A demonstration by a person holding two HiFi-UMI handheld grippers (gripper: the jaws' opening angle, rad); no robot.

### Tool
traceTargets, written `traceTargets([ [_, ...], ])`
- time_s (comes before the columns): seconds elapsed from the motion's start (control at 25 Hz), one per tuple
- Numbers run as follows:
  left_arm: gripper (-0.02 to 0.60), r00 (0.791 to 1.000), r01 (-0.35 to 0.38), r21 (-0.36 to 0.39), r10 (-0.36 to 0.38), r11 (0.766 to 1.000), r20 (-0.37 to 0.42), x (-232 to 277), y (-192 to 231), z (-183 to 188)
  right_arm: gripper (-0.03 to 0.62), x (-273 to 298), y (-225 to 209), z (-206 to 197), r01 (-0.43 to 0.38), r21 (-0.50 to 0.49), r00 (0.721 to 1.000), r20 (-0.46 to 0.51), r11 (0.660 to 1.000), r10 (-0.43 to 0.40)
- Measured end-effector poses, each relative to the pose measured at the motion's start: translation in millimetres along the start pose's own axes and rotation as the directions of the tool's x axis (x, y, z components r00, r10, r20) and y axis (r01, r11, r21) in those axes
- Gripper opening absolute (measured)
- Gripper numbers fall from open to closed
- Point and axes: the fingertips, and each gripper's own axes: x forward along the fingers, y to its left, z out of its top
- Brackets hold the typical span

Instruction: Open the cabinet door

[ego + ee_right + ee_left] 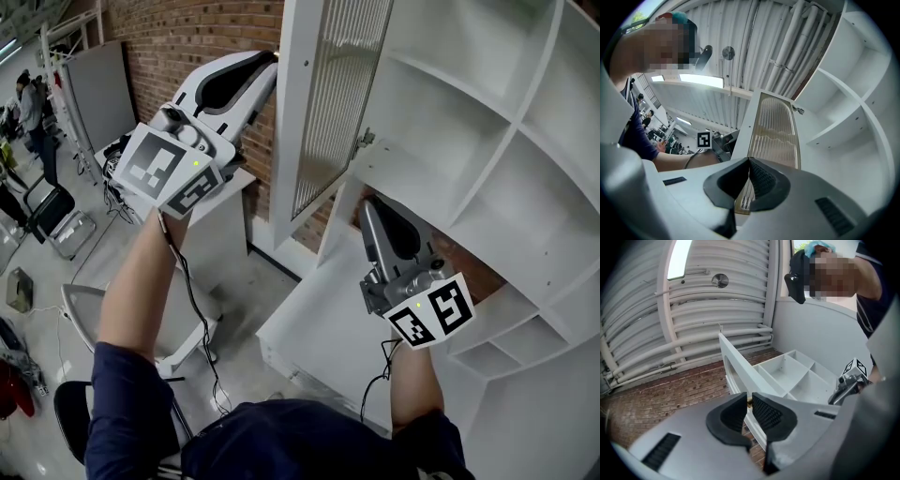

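Right gripper (pixel 377 208): clenched, pads together, nothing between. Hangs under lower shelf, near hinge side of door.

Left gripper (pixel 264 64): jaws closing, thin slit left, nothing gripped. Small brass bit in slit looks to lie beyond tips, on door edge; gripper sits just beside that free edge.

Cabinet door (pixel 337 103): ribbed glass panel, swung well out from cabinet (pixel 469 108), inside exposed.

Judgement: opening step about done. Next: draw left gripper clear of door edge without nudging door back.

Red brick wall (pixel 187 37), grey partition (pixel 98 94), black chair (pixel 52 208) (far left), corrugated ceiling (pixel 722 301)
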Motion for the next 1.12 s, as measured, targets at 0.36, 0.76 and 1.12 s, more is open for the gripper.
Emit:
traceTargets([
  [0.36, 0.026, 0.999, -0.021, 0.054, 0.023, 0.998, -0.046, -4.0, 9.7, -7.2, 0.025, 8.3, 0.7, 1.9, 0.001, 0.01, 1.0, -0.008, 1.0, -0.001],
  [0.76, 0.01, 0.991, -0.122, 0.04, 0.124, 0.992, -0.047, -45.7, 14.4, 13.4, 0.025, 0.5, 5.0, 2.4, -0.013, 0.025, 1.0, -0.017, 1.0, 0.013],
  [1.12, 0.006, 0.998, -0.058, 0.028, 0.058, 0.998, 0.009, -48.7, -74.6, 69.3, 0.025, -35.6, -3.8, 12.3, 0.005, 0.022, 0.999, -0.036, 1.0, -0.005],
])
